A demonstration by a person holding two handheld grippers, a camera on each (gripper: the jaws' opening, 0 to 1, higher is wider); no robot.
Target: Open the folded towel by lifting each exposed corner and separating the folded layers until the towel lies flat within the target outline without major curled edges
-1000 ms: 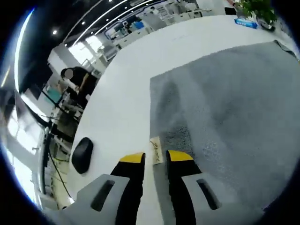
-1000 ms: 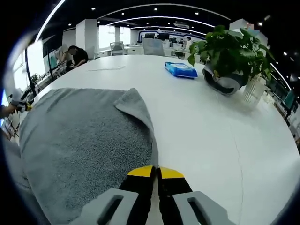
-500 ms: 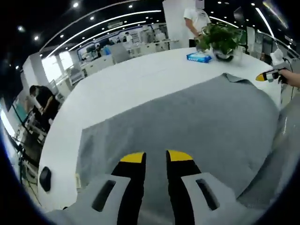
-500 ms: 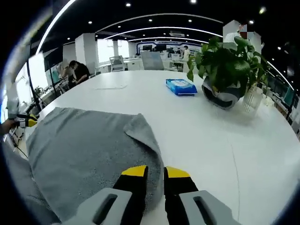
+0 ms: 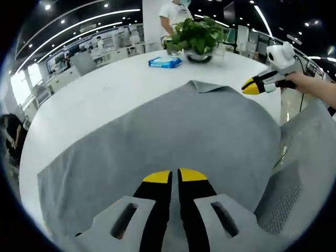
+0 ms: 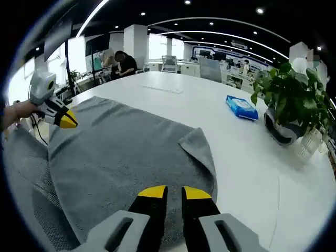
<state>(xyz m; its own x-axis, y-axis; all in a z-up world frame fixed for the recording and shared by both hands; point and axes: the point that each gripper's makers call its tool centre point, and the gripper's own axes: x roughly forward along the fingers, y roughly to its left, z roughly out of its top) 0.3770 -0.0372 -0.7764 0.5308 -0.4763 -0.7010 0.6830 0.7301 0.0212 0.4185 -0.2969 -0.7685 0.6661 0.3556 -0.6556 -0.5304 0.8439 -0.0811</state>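
A grey towel [image 5: 173,131] lies spread over the white round table [image 5: 94,89]. Its far corner [image 5: 202,86] is folded back onto itself, and the same flap [image 6: 199,149] lies just ahead of my right gripper. My left gripper [image 5: 174,176] hovers over the towel's near side, jaws pressed together with nothing seen between them. My right gripper [image 6: 175,193] stands slightly open above the towel's edge, nothing in it. Each gripper shows in the other's view, held by a hand: the right gripper [image 5: 257,85] at the towel's right edge, the left gripper [image 6: 59,116] at its left edge.
A potted plant [image 5: 195,37] and a blue wipes packet [image 5: 164,62] stand on the table beyond the towel; plant [image 6: 291,102] and packet [image 6: 241,107] sit to the right. A grey mesh chair [image 5: 307,157] is beside the table. A person [image 5: 176,10] stands behind the plant.
My left gripper's jaws have closed and its view swung right across the towel. My right gripper let go of the towel edge and pulled back; the corner flap stays folded.
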